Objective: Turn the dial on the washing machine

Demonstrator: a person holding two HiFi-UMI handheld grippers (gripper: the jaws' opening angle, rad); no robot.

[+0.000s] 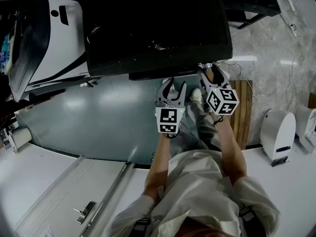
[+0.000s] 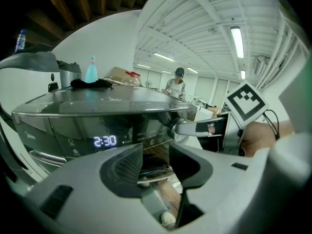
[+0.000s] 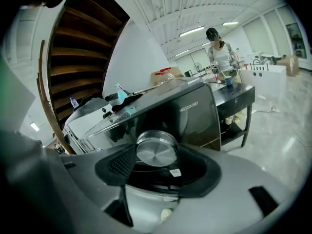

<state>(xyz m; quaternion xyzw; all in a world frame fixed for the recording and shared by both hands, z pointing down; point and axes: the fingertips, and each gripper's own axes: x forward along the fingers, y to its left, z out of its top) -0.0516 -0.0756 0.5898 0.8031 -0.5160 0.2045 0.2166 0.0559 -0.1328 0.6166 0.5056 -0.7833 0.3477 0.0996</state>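
Observation:
The washing machine (image 1: 158, 28) has a dark glossy top and front panel (image 3: 195, 116). Its round silver dial (image 3: 156, 149) sits between the jaws of my right gripper (image 3: 157, 161), whose pads lie against the dial's two sides. In the head view the right gripper (image 1: 210, 72) reaches the machine's front edge and hides the dial. The left gripper view shows the dial (image 2: 174, 126) side-on, with a right finger (image 2: 197, 127) on it. My left gripper (image 1: 174, 88) hangs just below the front panel, open and empty (image 2: 156, 155). The display (image 2: 105, 141) reads 2:30.
A white appliance (image 1: 54, 38) stands left of the machine. A blue bottle (image 2: 91, 71) and a black cloth (image 2: 90, 83) rest on the machine's top. A wooden panel (image 1: 242, 112) and white units (image 1: 277, 132) lie to the right. A person (image 3: 220, 52) stands far behind.

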